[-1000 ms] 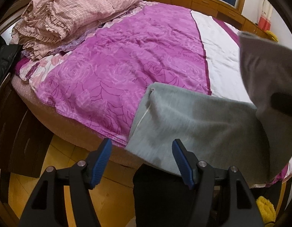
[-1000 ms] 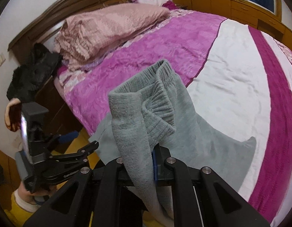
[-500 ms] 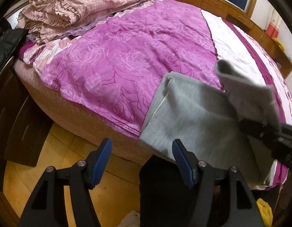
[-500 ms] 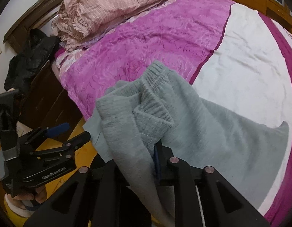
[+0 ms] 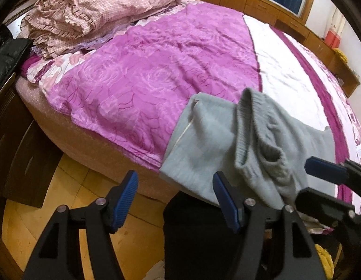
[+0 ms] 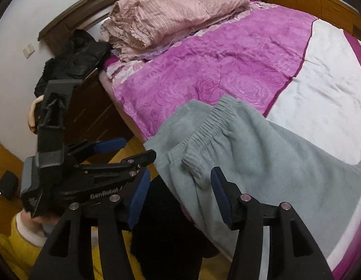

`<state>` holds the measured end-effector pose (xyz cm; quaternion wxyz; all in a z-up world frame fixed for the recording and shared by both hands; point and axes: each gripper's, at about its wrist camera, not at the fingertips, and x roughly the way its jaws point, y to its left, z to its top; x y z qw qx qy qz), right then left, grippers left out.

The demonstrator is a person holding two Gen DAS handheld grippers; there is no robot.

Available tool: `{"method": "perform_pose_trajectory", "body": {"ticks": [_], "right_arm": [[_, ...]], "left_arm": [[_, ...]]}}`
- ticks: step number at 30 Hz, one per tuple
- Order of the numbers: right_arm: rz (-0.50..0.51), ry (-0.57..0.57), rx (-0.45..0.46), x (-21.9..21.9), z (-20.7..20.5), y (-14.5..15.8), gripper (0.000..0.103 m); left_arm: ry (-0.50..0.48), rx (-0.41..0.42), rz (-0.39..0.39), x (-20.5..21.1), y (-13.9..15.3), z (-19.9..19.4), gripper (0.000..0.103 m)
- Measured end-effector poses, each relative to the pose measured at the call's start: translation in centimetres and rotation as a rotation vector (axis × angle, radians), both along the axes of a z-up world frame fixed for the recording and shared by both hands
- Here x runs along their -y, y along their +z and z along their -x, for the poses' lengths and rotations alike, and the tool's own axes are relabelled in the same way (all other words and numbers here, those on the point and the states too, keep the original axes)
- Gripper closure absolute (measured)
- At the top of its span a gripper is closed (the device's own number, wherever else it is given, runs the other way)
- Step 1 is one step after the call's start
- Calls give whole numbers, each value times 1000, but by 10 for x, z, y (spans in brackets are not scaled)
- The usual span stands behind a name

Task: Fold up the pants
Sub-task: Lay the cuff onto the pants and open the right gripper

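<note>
Right wrist | grey pants [image 6: 262,154] on bed [image 6: 227,53] | right tongs [image 6: 178,193] opening, nothing gripped

Pants [image 6: 262,154] lie on the bed [image 6: 227,58] at its near edge, part folded over itself. Bundled quilt [image 6: 171,16] sits at the bed's far-left end. My left gripper [image 6: 124,150] hangs left of the pants, off the bed.

The left gripper [image 5: 174,196], black with 2 blue ribbed pads, stands open with nothing between its jaws, above the bed edge. Grey fleece pants [image 5: 203,147] lie on the magenta rose-patterned bedspread [image 5: 157,74], the ribbed waistband [image 5: 245,126] folded over the lower part. The right gripper [image 5: 320,184] enters from the right, jaws opening, just beside the waistband. A pink checked quilt [image 5: 98,11] lies bunched at the far left.
</note>
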<state>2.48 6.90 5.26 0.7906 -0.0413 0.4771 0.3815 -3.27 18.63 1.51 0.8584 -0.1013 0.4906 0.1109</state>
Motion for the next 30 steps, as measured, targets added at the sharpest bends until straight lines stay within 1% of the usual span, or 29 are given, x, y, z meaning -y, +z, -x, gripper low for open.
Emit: {"method": "perform_pose_trajectory", "body": {"ticks": [3,5,7,13,17,21,22,24,25,26,27,30], "right_arm": [[25,-30,26,17,4,3,55],[47,-66,38,31,4,2,55],[59,-102,34,48,2,0,55],[132,-236,14,95,-2,-16,55],[171,-307,-5,123,-2,-29,55],[200,-337,-31,138,1,-47,55],[203,-338,-38,141,3,-51,55],[214,-336,-50,143,5,-60,55],[220,-334,-45,143,7,-62,54],[226,-329,-35,143,8,-64,54],[234,-320,-21,141,10,-65,53],[231,-305,-6,140,12,-68,47]], "left_arm": [[-12,20,11,5,5,0,33],[-24,40,39,8,10,1,33],[-36,60,71,11,16,2,33],[-70,90,124,26,27,-1,33],[-121,128,122,44,35,-2,33],[-167,126,106,61,34,-9,34],[-172,124,106,64,33,-11,35],[-179,116,115,70,29,-18,47],[-185,115,123,72,27,-20,57],[-189,110,133,75,24,-23,63],[-187,103,138,77,21,-27,63],[-167,86,109,79,11,-34,64]]}}
